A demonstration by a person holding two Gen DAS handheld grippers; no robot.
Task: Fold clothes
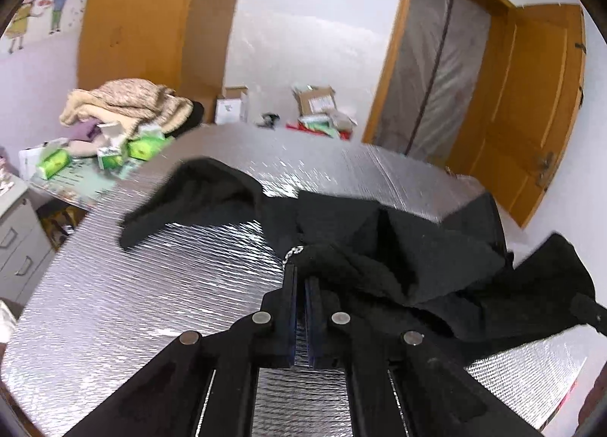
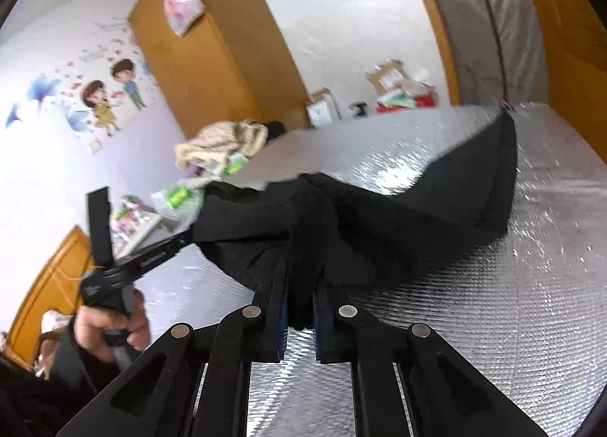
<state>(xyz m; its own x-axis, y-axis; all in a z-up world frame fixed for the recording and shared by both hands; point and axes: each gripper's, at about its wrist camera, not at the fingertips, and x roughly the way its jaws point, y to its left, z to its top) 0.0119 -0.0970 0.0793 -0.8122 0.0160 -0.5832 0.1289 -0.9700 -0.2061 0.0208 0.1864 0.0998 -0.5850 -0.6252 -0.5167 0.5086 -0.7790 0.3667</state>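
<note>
Garment: the black fleece-like garment (image 1: pixel 398 247) you are folding lies bunched and partly lifted over the silver quilted foil table cover (image 1: pixel 132 285), one limp part trailing toward the table's far left, another stretched to its far right edge.
Left gripper (image 1: pixel 301 273): your black two-finger tool is pinched tight on an edge of the garment, next to a small silvery chain or zip pull (image 1: pixel 294 251).
Right gripper (image 2: pixel 299 277): its jaws are clamped on a thick fold of the same black cloth.
Left hand (image 2: pixel 110 327): seen from the right wrist camera, it grips the left tool's handle.
Background: a heap of beige knitwear (image 1: pixel 125 103), green-and-white cartons (image 1: pixel 144 146), an orange wooden door (image 1: pixel 531 103).
</note>
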